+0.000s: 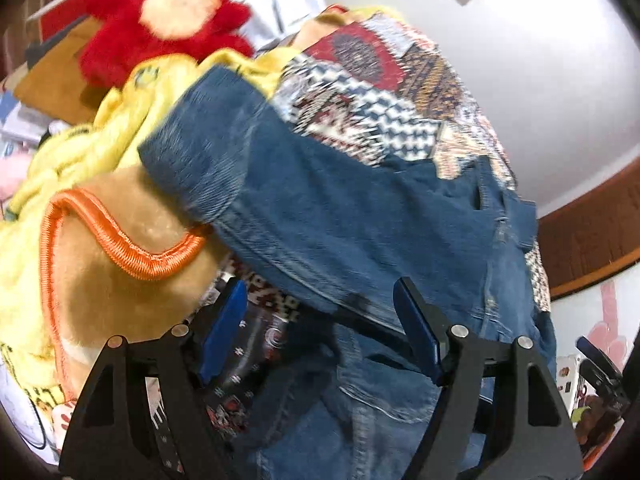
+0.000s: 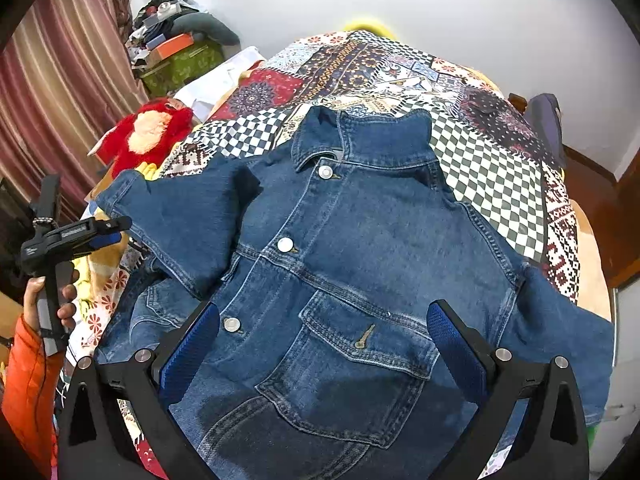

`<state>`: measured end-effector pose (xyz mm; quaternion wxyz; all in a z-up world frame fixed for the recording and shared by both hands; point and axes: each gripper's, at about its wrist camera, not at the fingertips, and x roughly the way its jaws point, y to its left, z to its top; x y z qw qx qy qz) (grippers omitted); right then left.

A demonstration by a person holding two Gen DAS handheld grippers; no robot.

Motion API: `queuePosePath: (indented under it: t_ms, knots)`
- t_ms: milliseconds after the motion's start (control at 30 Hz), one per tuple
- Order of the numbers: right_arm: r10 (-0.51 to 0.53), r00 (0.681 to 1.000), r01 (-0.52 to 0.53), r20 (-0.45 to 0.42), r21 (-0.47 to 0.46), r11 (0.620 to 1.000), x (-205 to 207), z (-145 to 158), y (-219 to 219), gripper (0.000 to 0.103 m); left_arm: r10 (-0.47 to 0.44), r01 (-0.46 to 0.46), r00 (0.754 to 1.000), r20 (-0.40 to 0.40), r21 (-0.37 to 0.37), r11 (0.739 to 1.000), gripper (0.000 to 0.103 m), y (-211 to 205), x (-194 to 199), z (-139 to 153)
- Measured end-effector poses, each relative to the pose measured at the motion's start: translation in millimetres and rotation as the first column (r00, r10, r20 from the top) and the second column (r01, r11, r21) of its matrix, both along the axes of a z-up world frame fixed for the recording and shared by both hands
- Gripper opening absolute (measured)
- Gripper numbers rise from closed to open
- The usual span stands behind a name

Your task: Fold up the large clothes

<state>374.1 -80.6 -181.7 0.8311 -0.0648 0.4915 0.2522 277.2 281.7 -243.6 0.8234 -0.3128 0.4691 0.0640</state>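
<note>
A blue denim jacket (image 2: 360, 248) lies front up and buttoned on the patchwork bedspread (image 2: 492, 168), collar toward the far wall. My right gripper (image 2: 324, 344) hovers open over the chest pocket, with no cloth pinched between its blue pads. One sleeve (image 2: 168, 216) stretches out to the left; its cuff end (image 1: 208, 160) fills the blurred left wrist view. My left gripper (image 1: 320, 320) is open just short of that sleeve, nothing pressed between its pads. In the right wrist view the left gripper (image 2: 116, 232) stands off the bed's left edge, held by a hand with an orange sleeve.
A red plush toy (image 2: 148, 136) and yellow and tan soft things with orange trim (image 1: 120, 240) crowd the bed's left side. Striped curtains (image 2: 52, 100) and a pile of boxes (image 2: 180, 52) stand beyond. The jacket's other sleeve (image 2: 560, 340) hangs toward the bed's right edge.
</note>
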Motion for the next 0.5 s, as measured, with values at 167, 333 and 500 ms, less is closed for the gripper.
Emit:
queuePosePath:
  t_ms: [167,333,500]
  knots:
    - [-0.018,1.0,0.018,-0.015,0.0,1.0,4.7,-2.9,-3.7,0.103,0.005,-0.005,1.0,-0.026,0.0,1.0,0.074,2.8,29.0,-19.7]
    - [-0.032,0.999,0.032,-0.017,-0.007,0.999,7.2,-3.1,-10.1,0.103,-0.01,0.026,0.999,-0.053,0.307,0.951,0.023,-18.3,50.9,-2.0]
    - [-0.048,0.999,0.048,-0.007,-0.005,0.999,10.5,-0.3,-21.0,0.103,-0.088,0.07,0.996,0.014,0.49,0.869,0.006,-48.3,55.8,38.7]
